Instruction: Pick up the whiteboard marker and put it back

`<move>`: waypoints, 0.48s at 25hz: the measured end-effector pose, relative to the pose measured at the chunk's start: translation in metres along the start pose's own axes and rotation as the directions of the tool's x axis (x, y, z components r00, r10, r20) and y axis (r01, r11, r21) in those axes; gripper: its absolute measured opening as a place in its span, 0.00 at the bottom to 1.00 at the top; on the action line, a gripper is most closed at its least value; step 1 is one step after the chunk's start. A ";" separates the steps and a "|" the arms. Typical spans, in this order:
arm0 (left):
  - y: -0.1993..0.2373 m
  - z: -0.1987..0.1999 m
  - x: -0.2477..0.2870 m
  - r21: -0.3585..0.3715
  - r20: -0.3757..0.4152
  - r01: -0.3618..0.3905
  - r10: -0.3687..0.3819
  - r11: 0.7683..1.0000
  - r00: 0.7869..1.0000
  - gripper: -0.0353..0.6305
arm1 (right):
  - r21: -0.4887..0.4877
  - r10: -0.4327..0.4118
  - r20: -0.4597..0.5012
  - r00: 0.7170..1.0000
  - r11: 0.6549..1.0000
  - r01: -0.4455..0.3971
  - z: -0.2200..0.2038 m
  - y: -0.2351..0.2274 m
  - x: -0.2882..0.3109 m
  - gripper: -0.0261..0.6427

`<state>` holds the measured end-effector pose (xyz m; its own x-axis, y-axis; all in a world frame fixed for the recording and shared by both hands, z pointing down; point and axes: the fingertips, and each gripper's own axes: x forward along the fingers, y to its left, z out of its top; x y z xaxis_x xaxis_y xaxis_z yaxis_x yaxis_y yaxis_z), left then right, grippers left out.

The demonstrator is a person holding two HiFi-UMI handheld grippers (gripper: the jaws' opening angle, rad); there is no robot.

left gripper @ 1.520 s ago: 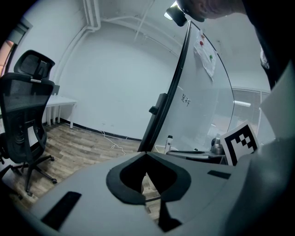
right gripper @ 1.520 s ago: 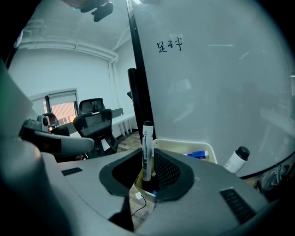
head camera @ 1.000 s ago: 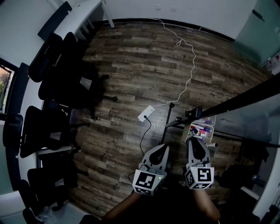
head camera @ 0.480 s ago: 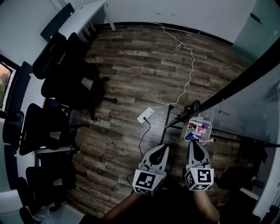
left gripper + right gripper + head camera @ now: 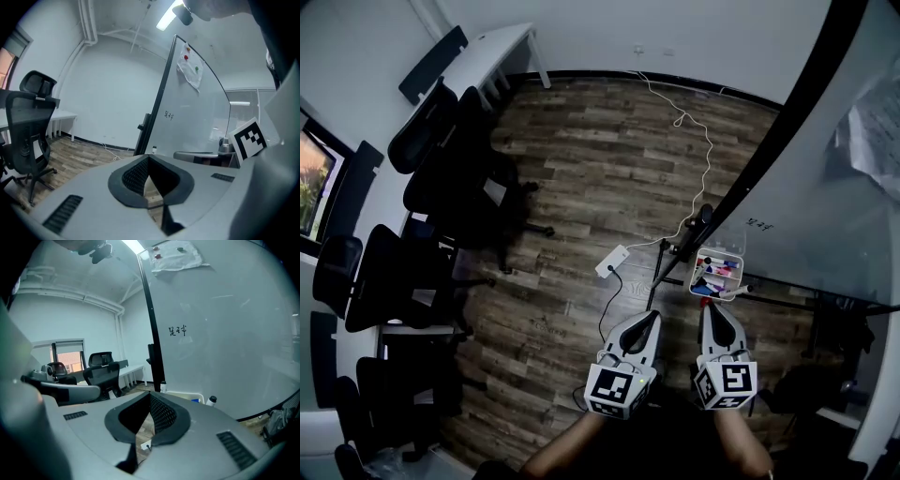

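Head view: left claw [image 5: 649, 317] jaws together; right claw [image 5: 710, 308] just closed on nothing near the marker tray [image 5: 741, 259]; nudging it could spill markers [image 5: 719, 272].

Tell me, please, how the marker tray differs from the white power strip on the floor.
The marker tray sits at the whiteboard's lower edge; the power strip lies flat on the wood floor. The marker tray is open-topped and holds coloured markers; the power strip holds nothing and has cables running from it. Both are white and roughly rectangular.
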<state>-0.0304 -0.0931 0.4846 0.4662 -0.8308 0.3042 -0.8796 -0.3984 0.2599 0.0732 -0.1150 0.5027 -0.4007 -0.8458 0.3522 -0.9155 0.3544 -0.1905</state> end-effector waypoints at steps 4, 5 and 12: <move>-0.014 0.006 -0.012 0.016 0.043 0.021 -0.022 1.000 0.999 0.06 | 0.015 0.007 0.024 1.000 1.000 -0.008 0.003 0.004 -0.018 0.06; -0.016 0.007 -0.015 0.018 0.049 0.021 -0.022 1.000 0.999 0.06 | 0.013 0.007 0.037 0.999 1.000 -0.007 0.006 0.004 -0.023 0.06; -0.030 0.009 -0.029 -0.006 0.080 0.034 -0.034 0.999 0.996 0.06 | 0.022 0.008 0.116 0.993 1.000 -0.011 0.023 0.003 -0.052 0.06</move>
<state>-0.0182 -0.0607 0.4597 0.4866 -0.8451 0.2213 -0.8625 -0.4244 0.2755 0.0923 -0.0792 0.4631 -0.4012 -0.8835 0.2418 -0.9101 0.3546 -0.2144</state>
